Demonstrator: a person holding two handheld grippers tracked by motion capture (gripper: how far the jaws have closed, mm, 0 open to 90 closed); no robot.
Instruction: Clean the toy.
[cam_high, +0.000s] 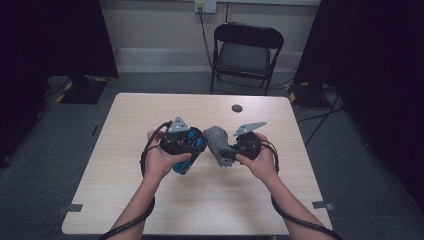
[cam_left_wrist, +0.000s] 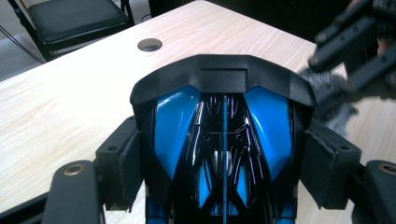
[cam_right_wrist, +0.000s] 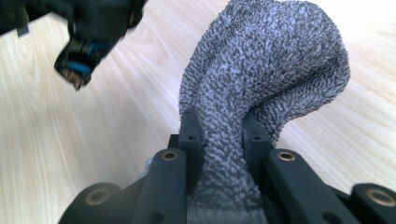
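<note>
1. In the middle of the high view, a person holds two tools up over the pale wooden worktop (cam_high: 150, 200).
2. The left hand-held gripper (cam_high: 186, 145) is clamped on a shiny blue and black toy car body made of plastic (cam_left_wrist: 223, 140). Its jaws stand wide, one pressing on each side of the toy.
3. The right hand-held gripper (cam_high: 231, 150) has its jaws squeezed close together on a fuzzy grey cloth (cam_right_wrist: 261, 65). The cloth is pinched at its lower part, and the rest puffs up in a soft lump toward the top of the right gripper view.
4. In the high view the cloth (cam_high: 218, 140) sits in the centre, just to the right of the toy (cam_high: 190, 150). I cannot tell if they touch.
5. In the left gripper view the cloth (cam_left_wrist: 334, 100) shows at the right edge, beside the toy's black front.
6. I think this is the step of bringing the cloth to the toy to wipe it.
7. Next, the cloth should be pushed onto the shiny blue part and rubbed back and forth.
8. The left side must keep the toy steady so it does not slip out.
9. The right side must keep its pinch, or the cloth could drop onto the worktop.
</note>
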